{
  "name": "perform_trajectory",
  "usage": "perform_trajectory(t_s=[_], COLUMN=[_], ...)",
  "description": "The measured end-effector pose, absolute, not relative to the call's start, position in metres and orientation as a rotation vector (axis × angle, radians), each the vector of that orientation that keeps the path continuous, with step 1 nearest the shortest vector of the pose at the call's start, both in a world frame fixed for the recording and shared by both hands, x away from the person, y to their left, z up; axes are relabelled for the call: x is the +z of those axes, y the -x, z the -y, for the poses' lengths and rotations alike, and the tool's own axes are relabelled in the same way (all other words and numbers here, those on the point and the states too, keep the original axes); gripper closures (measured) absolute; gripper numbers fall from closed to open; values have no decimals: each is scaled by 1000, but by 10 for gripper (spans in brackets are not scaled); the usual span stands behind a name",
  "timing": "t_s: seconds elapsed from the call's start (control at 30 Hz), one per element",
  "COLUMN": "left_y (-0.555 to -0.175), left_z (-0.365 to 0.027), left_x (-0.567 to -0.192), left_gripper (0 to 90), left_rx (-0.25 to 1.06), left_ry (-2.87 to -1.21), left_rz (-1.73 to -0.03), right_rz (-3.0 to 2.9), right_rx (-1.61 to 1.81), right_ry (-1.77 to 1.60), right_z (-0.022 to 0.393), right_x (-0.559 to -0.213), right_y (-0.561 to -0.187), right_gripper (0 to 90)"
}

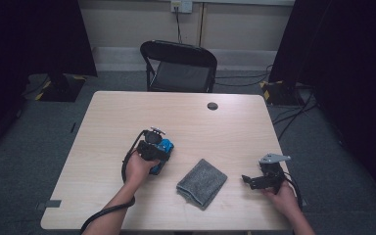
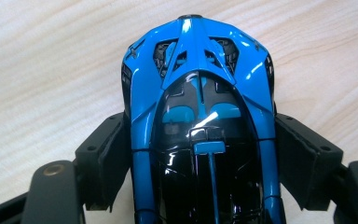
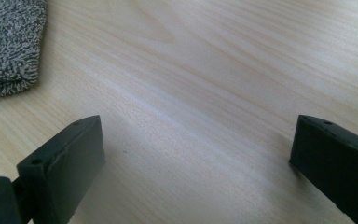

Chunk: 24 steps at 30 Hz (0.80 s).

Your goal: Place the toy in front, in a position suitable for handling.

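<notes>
A glossy blue and black toy car rests on the light wooden table, left of centre in the high view. My left gripper straddles it from behind, both black pads pressed against its sides. A hand holds that gripper from the near side. A folded grey cloth lies between the two hands and reaches into the upper left corner of the right gripper view. My right gripper sits low over bare wood at the table's right front, open, nothing between its jaws.
A black folding chair stands behind the table's far edge. A round black cable grommet is set into the far part of the tabletop. Dark curtains and stand bases flank the table, with cables on the floor to the right.
</notes>
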<state>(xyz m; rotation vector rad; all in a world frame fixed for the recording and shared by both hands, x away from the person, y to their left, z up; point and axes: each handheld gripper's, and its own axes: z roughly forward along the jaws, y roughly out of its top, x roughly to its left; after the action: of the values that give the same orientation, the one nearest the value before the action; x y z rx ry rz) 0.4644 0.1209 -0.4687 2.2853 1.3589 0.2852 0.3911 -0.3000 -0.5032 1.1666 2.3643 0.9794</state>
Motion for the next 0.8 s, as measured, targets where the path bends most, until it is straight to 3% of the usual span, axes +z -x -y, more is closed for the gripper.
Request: perform_trajectory(t_s=[0.3, 0.8], left_y=[-478, -485], left_z=[-113, -110], left_x=[-472, -477], left_gripper=[252, 247], left_rx=[284, 278], left_ry=[-2348, -2316], left_rz=[-1288, -1270], right_rz=[-2364, -2365], right_rx=[980, 979], right_ry=[-1167, -1167], right_z=[300, 300], right_x=[-503, -503], right_y=[-391, -391], right_gripper=[22, 22])
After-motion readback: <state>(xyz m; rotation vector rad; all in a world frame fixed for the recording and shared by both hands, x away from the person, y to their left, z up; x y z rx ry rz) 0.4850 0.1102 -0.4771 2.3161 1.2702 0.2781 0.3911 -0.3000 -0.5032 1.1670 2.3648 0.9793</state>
